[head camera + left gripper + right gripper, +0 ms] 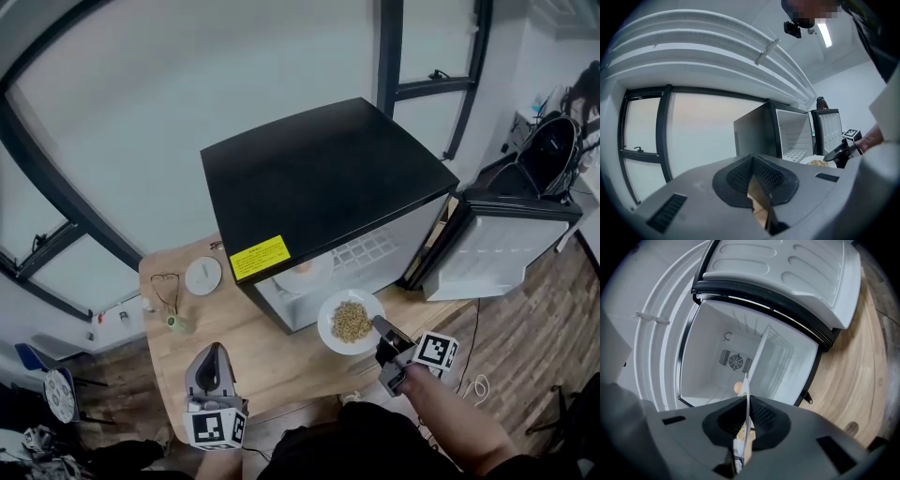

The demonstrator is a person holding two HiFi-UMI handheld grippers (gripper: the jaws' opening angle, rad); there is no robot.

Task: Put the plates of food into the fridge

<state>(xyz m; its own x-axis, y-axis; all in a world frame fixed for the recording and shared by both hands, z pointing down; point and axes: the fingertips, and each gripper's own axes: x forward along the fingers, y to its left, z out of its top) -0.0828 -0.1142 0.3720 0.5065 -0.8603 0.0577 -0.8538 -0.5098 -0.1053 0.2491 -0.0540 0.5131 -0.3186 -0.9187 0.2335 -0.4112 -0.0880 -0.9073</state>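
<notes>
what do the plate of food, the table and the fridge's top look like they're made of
Plate: probably glazed ceramic, possibly melamine; it is plain white and smooth, with a thin rim.
Table: wood or wood-look laminate with a matte finish; it is pale tan with faint grain lines.
Fridge top: black painted metal or plastic; it has a dull sheen and no sharp reflections.

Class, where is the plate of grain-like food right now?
In the head view, the plate is right of centre, its rim clamped in the right gripper, just in front of the open fridge.
</notes>
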